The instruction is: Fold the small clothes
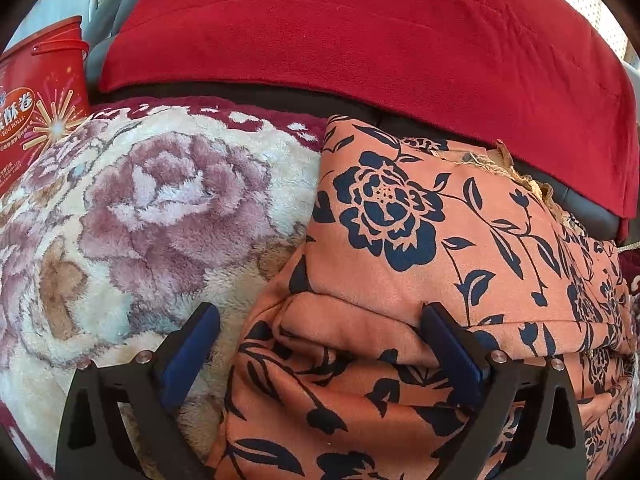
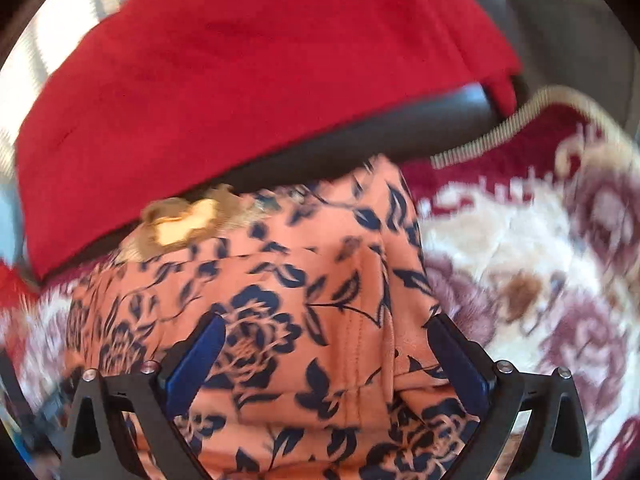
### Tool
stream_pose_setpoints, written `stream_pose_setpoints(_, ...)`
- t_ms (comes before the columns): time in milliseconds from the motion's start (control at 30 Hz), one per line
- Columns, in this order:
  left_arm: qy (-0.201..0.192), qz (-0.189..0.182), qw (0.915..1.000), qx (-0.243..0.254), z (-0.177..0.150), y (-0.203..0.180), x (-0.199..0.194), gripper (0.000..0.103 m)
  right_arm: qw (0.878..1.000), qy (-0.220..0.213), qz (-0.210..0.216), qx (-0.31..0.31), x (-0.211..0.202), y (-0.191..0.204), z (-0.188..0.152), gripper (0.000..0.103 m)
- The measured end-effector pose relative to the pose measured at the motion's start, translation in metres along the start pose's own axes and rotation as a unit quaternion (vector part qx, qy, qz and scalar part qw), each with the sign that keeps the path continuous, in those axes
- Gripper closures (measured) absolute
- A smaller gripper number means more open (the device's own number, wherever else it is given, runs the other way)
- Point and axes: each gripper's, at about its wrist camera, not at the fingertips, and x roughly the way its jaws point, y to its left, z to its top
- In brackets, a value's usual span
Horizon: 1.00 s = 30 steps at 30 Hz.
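Both claws spread over the folded blouse (image 1: 420, 260)

Left gripper (image 1: 320, 316) and right gripper (image 2: 326, 326) grip nothing, seemingly poised to press it flat on the blanket (image 1: 140, 208).

We see a plush floral blanket (image 1: 160, 208) spread over dark seating, a red cloth (image 1: 360, 32) draped behind, and a red egg-roll tin (image 1: 40, 100) at left.

A plush floral blanket (image 1: 132, 216) in cream, mauve and maroon covers the near surface. Behind it a red cloth (image 1: 360, 32) drapes over a dark cushioned back (image 1: 592, 212). At far left stands a red egg-roll tin (image 1: 38, 96) (its label partly cut off).
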Motion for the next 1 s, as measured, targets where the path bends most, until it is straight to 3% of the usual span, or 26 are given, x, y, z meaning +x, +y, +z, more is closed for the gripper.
stream_pose_setpoints(133, -0.002, -0.001, 1.0000, 0.000, 0.000, 0.000, 0.000, 0.002, 0.994, 0.025, -0.054, -0.088, 0.026, 0.016, -0.022, 0.000)
stream_pose_setpoints(233, -0.004, -0.002, 1.0000, 0.000, 0.000, 0.001, 0.000, 0.002, 0.999, 0.024, -0.016, -0.034, 0.031, -0.004, -0.021, 0.000)
stream_pose_setpoints(1000, -0.005, -0.001, 1.0000, 0.003, -0.001, 0.000, 0.000, 0.000, 1.000, 0.009, 0.001, -0.027, 0.031, -0.004, -0.024, 0.000)
